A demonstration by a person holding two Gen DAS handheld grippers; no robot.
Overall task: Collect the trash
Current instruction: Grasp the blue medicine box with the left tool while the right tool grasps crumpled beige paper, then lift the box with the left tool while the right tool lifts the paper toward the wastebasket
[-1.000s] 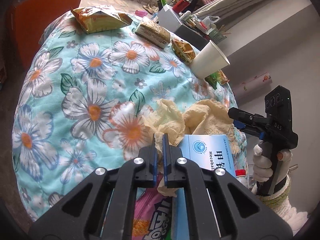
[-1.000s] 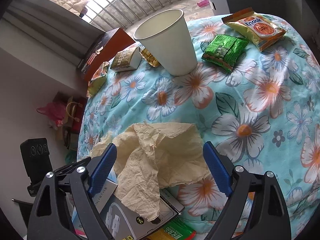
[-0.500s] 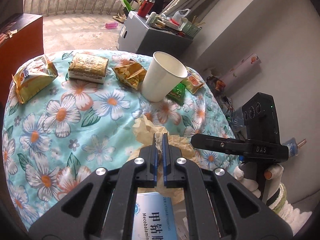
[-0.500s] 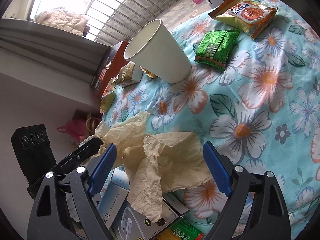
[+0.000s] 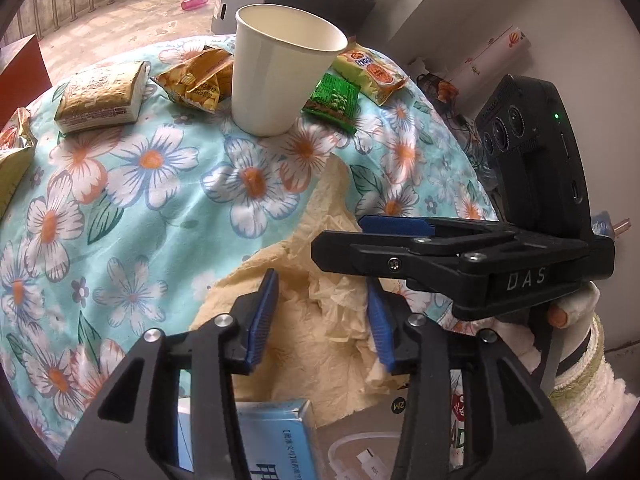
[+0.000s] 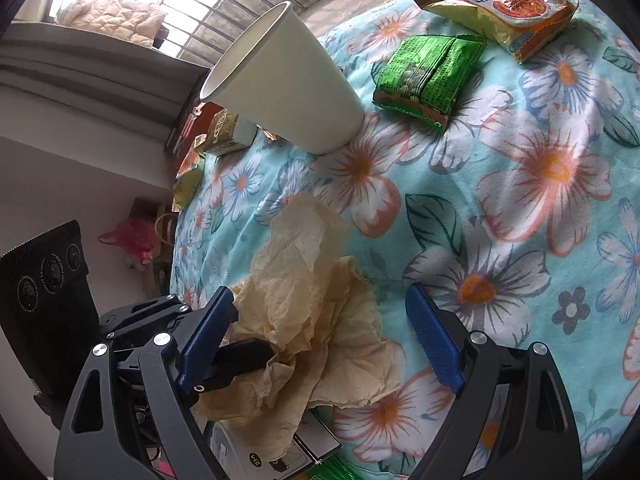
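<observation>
Counter [image 5: 132, 208] covered in a turquoise cloth printed with white and orange flowers; it fills most of both views. Crumpled beige tissue paper [image 5: 320, 320] lies at the counter's near edge, partly draped over a blue-and-white box [image 5: 276, 436] and a dark box with white lettering [image 6: 280, 456]. White paper cup [image 5: 280, 68] stands upright toward the far side, well apart from the tissue. Around the cup: a green snack packet [image 5: 334, 100] just beside its base, a yellow-orange biscuit packet [image 5: 370, 72] beyond that, a crinkled gold wrapper [image 5: 200, 80] on the cup's other side, and a tan wrapped block [image 5: 102, 98] further over. Left tool [image 5: 322, 322] is spread, its blue pads either side of the tissue's raised folds, not pinching it. Right tool [image 6: 320, 340] is spread wider, straddling the same tissue from the opposite side; in the right wrist view, one black finger [image 6: 244, 356] of the left tool pokes into the folds. In the left wrist view the right tool [image 5: 400, 240] reaches in sideways, just above the paper. Whether any pad touches the tissue, cannot tell.
</observation>
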